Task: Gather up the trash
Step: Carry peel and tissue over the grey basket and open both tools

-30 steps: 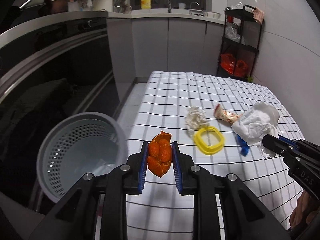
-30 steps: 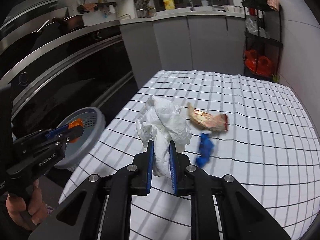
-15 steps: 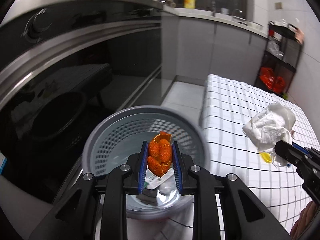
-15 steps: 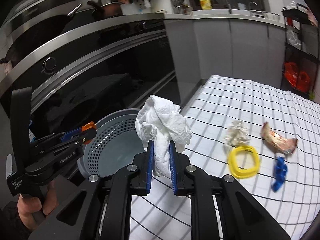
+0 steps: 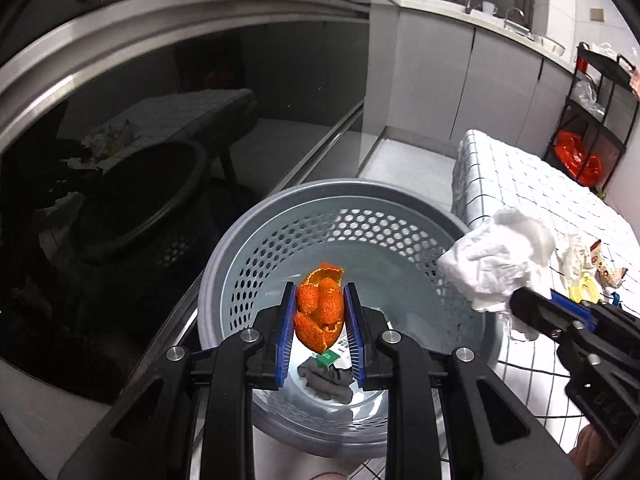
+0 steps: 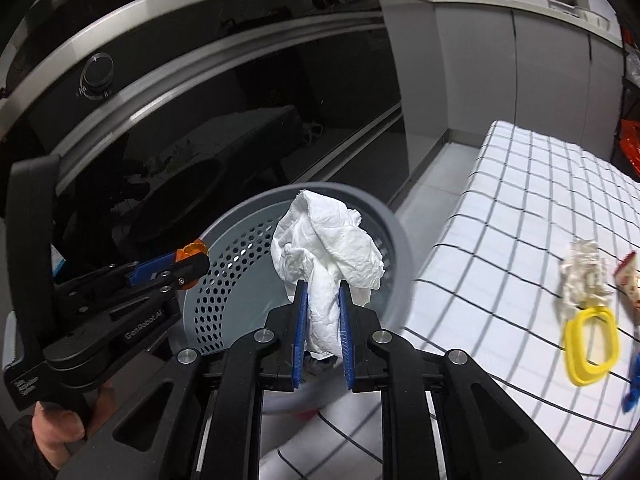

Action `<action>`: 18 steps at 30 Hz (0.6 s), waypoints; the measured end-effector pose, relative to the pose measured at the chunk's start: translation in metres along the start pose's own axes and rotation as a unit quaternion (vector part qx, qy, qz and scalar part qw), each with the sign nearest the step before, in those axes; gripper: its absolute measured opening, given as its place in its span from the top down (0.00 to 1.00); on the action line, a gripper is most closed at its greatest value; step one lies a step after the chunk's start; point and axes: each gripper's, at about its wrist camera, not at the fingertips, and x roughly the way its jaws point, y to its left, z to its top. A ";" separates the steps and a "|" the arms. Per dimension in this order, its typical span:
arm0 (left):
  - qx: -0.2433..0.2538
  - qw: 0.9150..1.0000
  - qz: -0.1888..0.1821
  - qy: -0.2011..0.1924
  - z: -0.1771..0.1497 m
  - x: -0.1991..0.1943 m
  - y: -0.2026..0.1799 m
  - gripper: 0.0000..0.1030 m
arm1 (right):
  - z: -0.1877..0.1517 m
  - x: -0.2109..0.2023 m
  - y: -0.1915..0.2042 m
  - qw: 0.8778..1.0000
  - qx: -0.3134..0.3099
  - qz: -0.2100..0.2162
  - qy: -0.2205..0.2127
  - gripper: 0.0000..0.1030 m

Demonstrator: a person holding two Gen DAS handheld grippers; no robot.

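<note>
Grippers poised over the bin [image 5: 280,216]: left gripper [image 5: 320,322] clamps orange peel [image 5: 320,312], right gripper [image 6: 323,320] pinches crumpled tissue [image 6: 328,248]; yellow ring [image 6: 591,344] and wrappers [image 6: 582,276] remain on the table beyond the right gripper.

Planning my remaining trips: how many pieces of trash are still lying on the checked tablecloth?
4: crumpled wrapper, yellow ring just below it, snack packet at the right edge, and blue piece lowest. More may lie outside the frame.
</note>
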 end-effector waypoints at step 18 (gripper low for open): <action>-0.034 0.999 0.000 0.036 -0.002 0.025 0.028 0.75 | 0.007 0.036 0.021 0.999 -0.014 0.016 0.031 0.86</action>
